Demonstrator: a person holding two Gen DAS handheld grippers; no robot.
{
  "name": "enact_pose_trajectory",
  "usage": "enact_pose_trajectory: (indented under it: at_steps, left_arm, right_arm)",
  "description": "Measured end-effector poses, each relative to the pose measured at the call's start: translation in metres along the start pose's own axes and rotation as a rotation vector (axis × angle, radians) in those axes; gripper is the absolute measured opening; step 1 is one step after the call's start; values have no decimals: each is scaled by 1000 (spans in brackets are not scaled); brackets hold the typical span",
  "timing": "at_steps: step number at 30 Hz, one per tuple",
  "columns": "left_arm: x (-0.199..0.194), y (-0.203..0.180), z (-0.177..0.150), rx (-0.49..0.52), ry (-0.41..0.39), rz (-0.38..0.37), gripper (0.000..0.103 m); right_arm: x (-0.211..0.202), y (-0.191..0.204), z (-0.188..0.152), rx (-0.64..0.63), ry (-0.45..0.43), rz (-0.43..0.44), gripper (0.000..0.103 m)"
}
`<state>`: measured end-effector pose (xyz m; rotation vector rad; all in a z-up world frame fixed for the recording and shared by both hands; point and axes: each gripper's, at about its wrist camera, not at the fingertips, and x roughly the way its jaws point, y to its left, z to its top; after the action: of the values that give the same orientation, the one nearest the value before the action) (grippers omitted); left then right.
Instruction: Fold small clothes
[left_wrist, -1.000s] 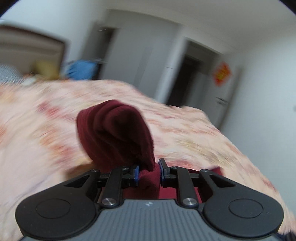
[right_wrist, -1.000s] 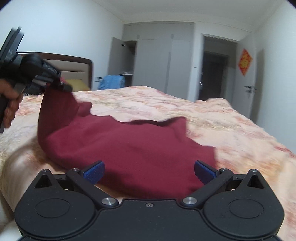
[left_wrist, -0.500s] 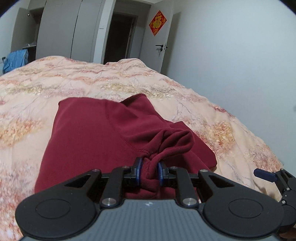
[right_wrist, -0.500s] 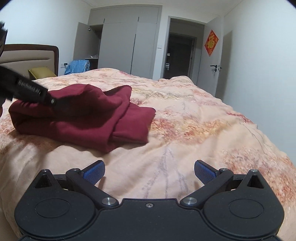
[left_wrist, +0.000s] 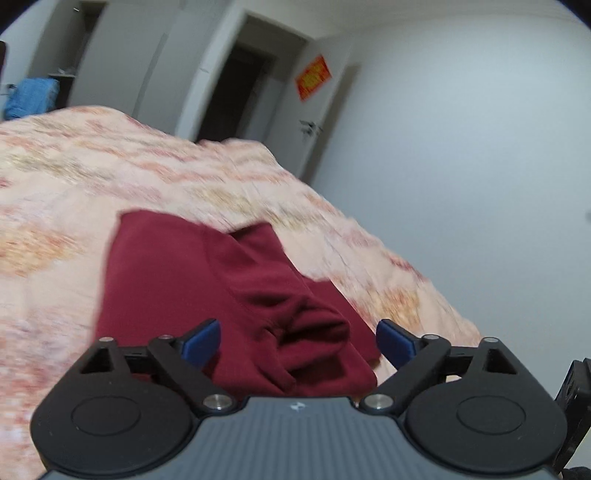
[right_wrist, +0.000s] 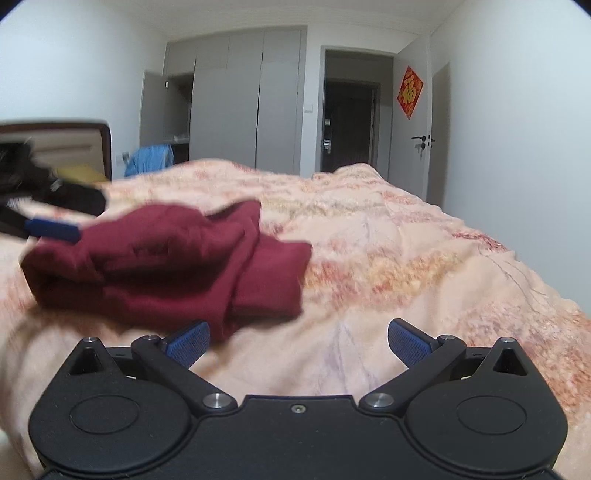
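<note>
A dark red garment (left_wrist: 207, 288) lies folded over itself on the peach floral bedspread (left_wrist: 74, 177). In the left wrist view my left gripper (left_wrist: 298, 341) hovers at its near edge, jaws opening wide; a bunched fold lies between the blue pads without touching them. In the right wrist view the same garment (right_wrist: 166, 258) sits left of centre, and my right gripper (right_wrist: 298, 341) stands open over bare bedspread (right_wrist: 406, 258), its left pad near the cloth's front edge. The left gripper (right_wrist: 51, 229) shows blurred at the far left, above the garment.
A headboard (right_wrist: 74, 144) and yellow pillow stand at the back left, with blue cloth (right_wrist: 151, 158) beside grey wardrobes. A dark doorway (right_wrist: 351, 114) and a white door with a red ornament are behind the bed. A white wall runs along the right.
My left gripper carried the red cloth across the garment, laid it down, then let go and opened wide. The garment now lies doubled over. The right gripper stayed open and shifted sideways.
</note>
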<state>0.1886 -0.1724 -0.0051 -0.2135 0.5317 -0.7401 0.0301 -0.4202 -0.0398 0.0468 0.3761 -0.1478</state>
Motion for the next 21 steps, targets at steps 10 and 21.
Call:
enact_pose_trajectory:
  at_steps: [10, 21]
  left_arm:
    - [-30, 66, 3, -205, -29, 319, 103]
    - [-18, 97, -21, -297, 47, 292, 103]
  right_arm:
    - [49, 12, 52, 221, 83, 421, 103]
    - [144, -2, 84, 485, 369, 498, 76]
